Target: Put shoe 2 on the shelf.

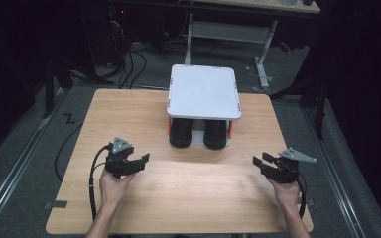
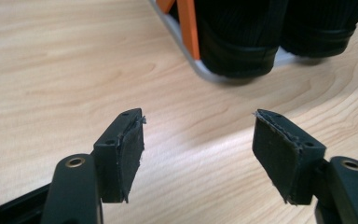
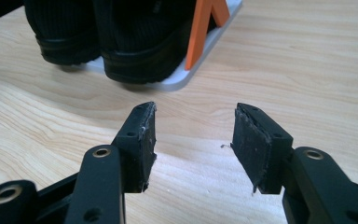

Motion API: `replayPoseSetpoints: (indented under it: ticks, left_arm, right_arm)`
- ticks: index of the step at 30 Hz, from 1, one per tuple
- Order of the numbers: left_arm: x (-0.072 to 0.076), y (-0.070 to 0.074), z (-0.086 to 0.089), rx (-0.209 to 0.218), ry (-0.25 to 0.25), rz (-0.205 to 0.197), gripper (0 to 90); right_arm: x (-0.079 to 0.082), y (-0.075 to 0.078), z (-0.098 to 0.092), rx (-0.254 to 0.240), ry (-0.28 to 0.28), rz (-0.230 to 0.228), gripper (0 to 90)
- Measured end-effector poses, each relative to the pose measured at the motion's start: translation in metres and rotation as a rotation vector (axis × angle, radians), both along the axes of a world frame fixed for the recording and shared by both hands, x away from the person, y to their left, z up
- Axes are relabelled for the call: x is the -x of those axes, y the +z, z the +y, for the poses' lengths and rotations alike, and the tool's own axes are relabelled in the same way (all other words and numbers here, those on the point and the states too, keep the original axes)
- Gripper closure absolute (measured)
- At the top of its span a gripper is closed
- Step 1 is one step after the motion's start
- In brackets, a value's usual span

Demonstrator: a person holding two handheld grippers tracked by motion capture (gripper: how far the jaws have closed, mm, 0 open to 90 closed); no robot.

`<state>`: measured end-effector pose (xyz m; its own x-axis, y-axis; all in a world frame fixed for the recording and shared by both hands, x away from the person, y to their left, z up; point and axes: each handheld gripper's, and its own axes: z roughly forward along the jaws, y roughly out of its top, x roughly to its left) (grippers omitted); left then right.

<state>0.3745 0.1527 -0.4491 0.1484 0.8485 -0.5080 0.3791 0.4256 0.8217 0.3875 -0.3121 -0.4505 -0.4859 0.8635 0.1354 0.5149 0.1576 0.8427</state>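
High view shows us holding the left gripper [image 1: 140, 161] at about eight o'clock on the bench [image 1: 144, 198] and the right gripper [image 1: 259, 161] at about four o'clock, both aimed inward toward the small rack [image 1: 203, 91] that stands at twelve o'clock. A pair of black shoes [image 1: 198, 133] sits on the rack's lower tray, heels toward us, under the white top plate, with orange posts at the corners. Both sets of jaws stand released with nothing between them; in the left gripper view the pads [image 2: 130, 154] frame bare wood, and the left shoe [image 2: 242, 42] lies at one o'clock beside an orange post [image 2: 189, 28]. In the right gripper view the pads [image 3: 142, 144] likewise frame bare bench, the right shoe [image 3: 140, 42] sitting at eleven o'clock next to the other orange post [image 3: 205, 28]. We judge the step in hand to be the approach to the shoes, likely to draw them out from under the top plate. To do it well, we should come in low and level so that the jaws pass under the plate, keep clear of the orange posts, and bring each gripper square to its own heel. We should take the heel collar rather than the rounded sole, since the sole looks too wide and slippery for a sure hold. Pulling straight toward six o'clock should keep the light rack from sliding or tipping.
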Motion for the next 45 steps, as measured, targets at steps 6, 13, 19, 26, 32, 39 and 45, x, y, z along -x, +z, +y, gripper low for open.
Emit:
replayPoseSetpoints:
  ticks: [6, 13, 19, 26, 32, 39, 45]
  left_arm:
    - [0.001, -0.014, 0.005, -0.002, 0.028, 0.029, 33.8]
    - [-0.001, -0.030, 0.007, -0.027, 0.052, 0.056, 33.8]
    - [-0.002, -0.043, 0.010, -0.049, 0.086, 0.071, 33.8]
    - [-0.004, -0.052, 0.014, -0.087, 0.124, 0.065, 34.2]
    - [-0.006, -0.061, 0.016, -0.111, 0.147, 0.072, 34.2]
    - [-0.005, -0.069, 0.014, -0.138, 0.155, 0.047, 32.7]
    - [-0.005, -0.069, 0.014, -0.135, 0.148, 0.049, 31.0]
  right_arm:
    - [0.000, -0.009, -0.002, 0.016, -0.017, 0.020, 49.0]
    - [-0.002, -0.020, -0.006, 0.041, -0.041, 0.049, 48.8]
    - [-0.005, -0.028, -0.008, 0.056, -0.054, 0.073, 48.7]
    - [-0.009, -0.040, -0.009, 0.116, -0.080, 0.102, 48.4]
    - [-0.012, -0.050, -0.007, 0.180, -0.099, 0.112, 47.2]
    - [-0.013, -0.050, -0.004, 0.222, -0.110, 0.101, 43.5]
    - [-0.013, -0.050, -0.005, 0.220, -0.116, 0.106, 40.9]
